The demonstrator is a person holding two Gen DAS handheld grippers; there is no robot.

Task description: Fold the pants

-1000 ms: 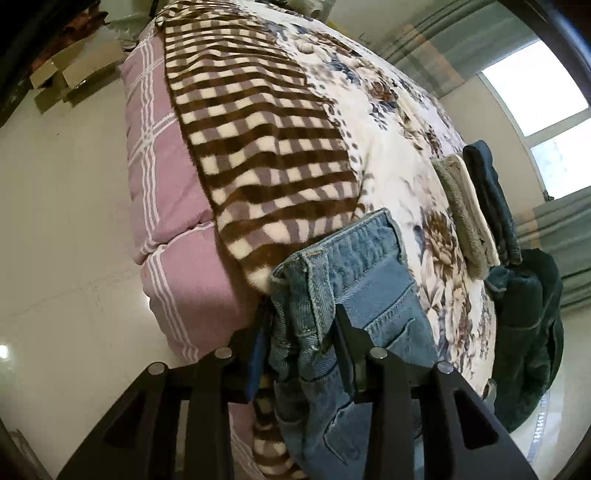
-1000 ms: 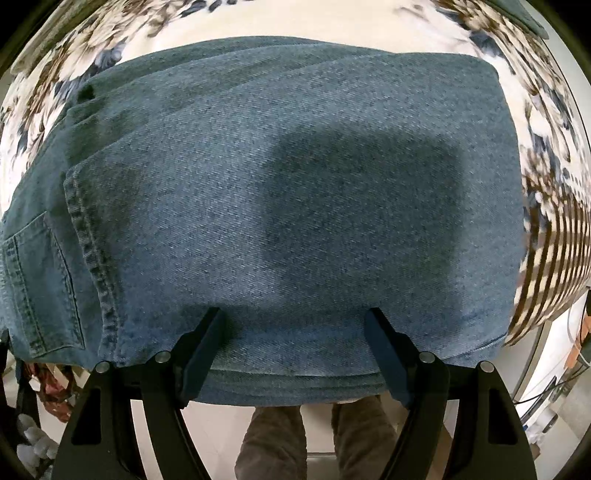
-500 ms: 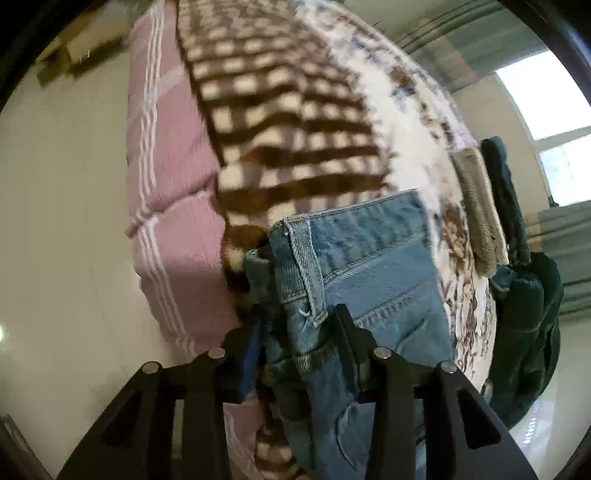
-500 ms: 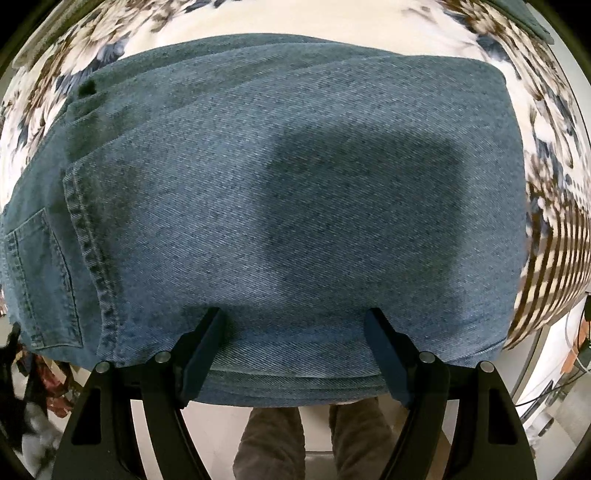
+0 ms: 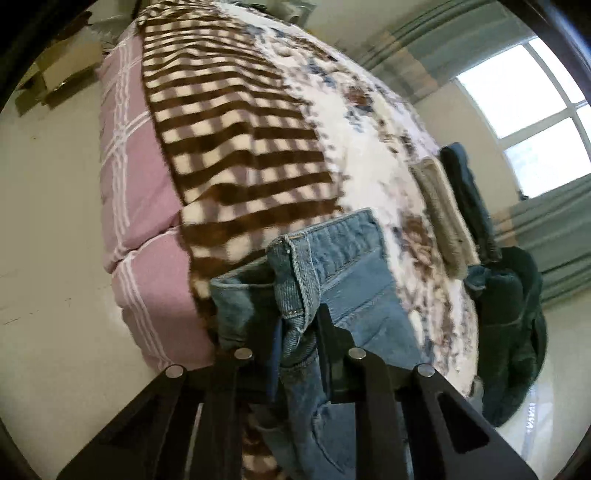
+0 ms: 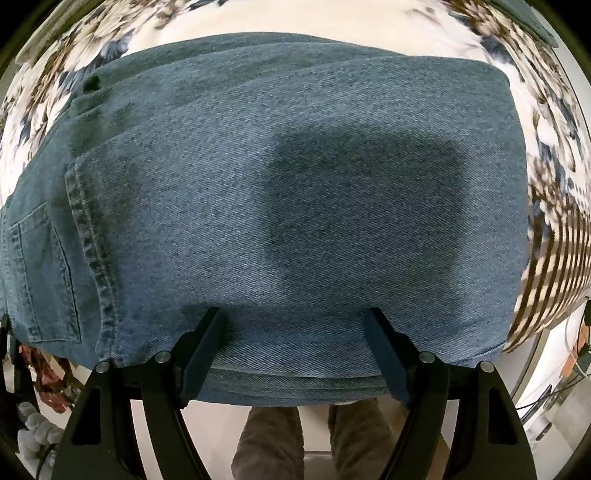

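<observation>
A: Location of the jeans (image 6: 295, 192)?

B: Folded in layers on the bed, at its near edge, on the floral blanket (image 6: 280, 18). In the right wrist view the top panel fills most of the frame; a back pocket and a stitched seam show at the left. In the left wrist view the waistband end (image 5: 332, 243) lies at the bed's corner and partly hangs over the edge.

A: Left gripper (image 5: 297, 332)?

B: Its jaws have just been closing and now stand narrow, clenched on the belt-loop section of the waistband, with the denim bunched between them.

A: Right gripper (image 6: 295, 317)?

B: Pointing down at the bed. Its jaws are spread wide, tips resting on the top denim layer near the folded edge. No fabric is pinched between them.

A: Surroundings?

B: A brown checked blanket (image 5: 236, 140) lies beside the floral one, over a pink quilt (image 5: 147, 266) on the bed's side. Beyond the jeans, a beige folded garment (image 5: 439, 206) and dark green garments (image 5: 509, 306) sit along the far edge, near a window (image 5: 535, 110).

A: Limitations?

B: The left wrist view is motion-blurred. The gripper frame covers the lower part of the waistband, so how deep the grip goes cannot be determined. In the right wrist view the lower layers show only as edges, and the person's legs (image 6: 306, 439) are cut off at the bottom.
</observation>
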